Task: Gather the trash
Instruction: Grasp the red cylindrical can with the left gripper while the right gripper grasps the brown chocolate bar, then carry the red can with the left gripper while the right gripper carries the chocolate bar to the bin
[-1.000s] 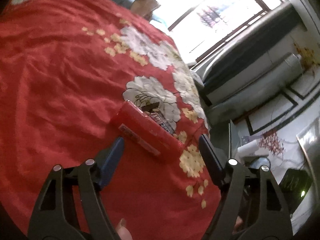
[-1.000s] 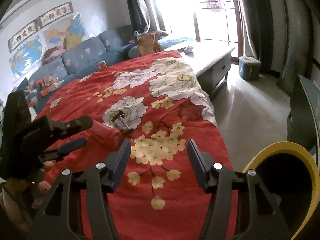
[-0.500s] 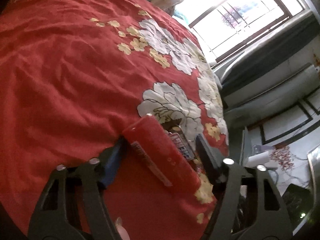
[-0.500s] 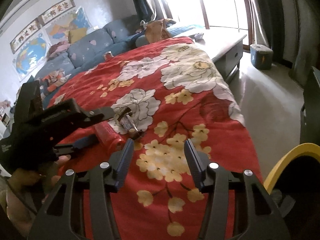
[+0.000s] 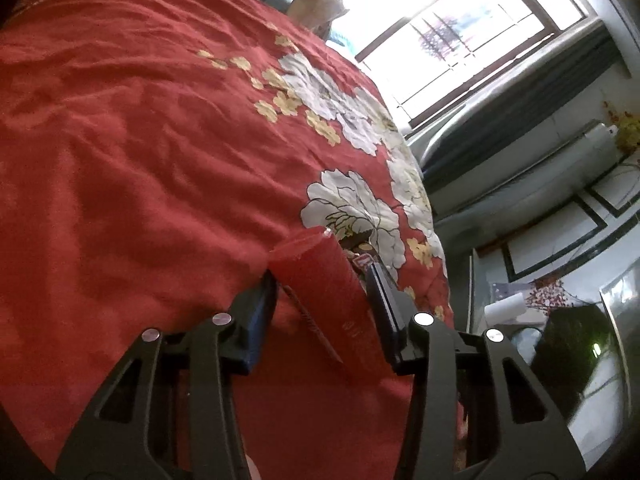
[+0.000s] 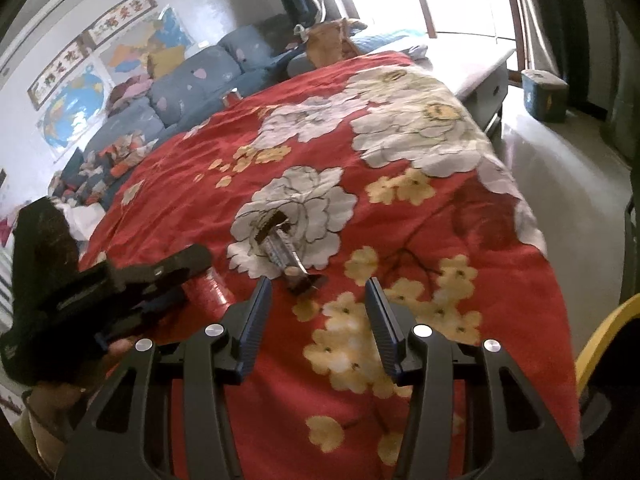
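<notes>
Left wrist view: the left tongs (image 5: 322,300) have just been closing around the red box (image 5: 328,300) lying on the red floral bedspread (image 5: 140,160) near its window-side edge; the pads look touching or nearly so. Squeeze squarely before lifting. The right tongs (image 6: 316,312) stand open, empty, just short of the crumpled wrappers (image 6: 286,252).

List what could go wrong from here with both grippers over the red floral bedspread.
1. The left gripper, jaws just closing around the shiny red foil packet, may pinch the red floral bedspread too.
2. The right gripper is open, just short of the crumpled silver and brown wrappers; small and flat, they may slip out.
3. The grippers work close together and might collide.
</notes>
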A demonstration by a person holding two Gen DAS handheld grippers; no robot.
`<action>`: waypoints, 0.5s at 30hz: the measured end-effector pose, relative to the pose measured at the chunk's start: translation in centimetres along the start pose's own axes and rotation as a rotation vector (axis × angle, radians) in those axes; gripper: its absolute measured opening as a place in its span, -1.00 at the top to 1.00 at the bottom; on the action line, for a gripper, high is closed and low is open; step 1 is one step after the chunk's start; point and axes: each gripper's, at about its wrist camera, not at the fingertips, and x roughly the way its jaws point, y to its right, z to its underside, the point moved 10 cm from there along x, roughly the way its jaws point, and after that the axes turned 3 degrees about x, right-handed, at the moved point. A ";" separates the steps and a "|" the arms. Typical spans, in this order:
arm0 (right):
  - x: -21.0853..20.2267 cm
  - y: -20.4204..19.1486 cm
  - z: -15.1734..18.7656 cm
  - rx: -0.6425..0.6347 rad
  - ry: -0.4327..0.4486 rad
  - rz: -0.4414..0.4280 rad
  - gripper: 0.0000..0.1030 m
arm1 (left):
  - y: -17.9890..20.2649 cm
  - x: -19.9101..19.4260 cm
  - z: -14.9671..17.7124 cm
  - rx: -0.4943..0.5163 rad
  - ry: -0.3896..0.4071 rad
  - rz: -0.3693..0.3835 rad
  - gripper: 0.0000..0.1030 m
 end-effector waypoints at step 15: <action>0.8 -1.1 0.1 -0.038 -0.020 0.003 0.67 | 2.1 -4.8 0.9 0.124 0.060 0.043 0.42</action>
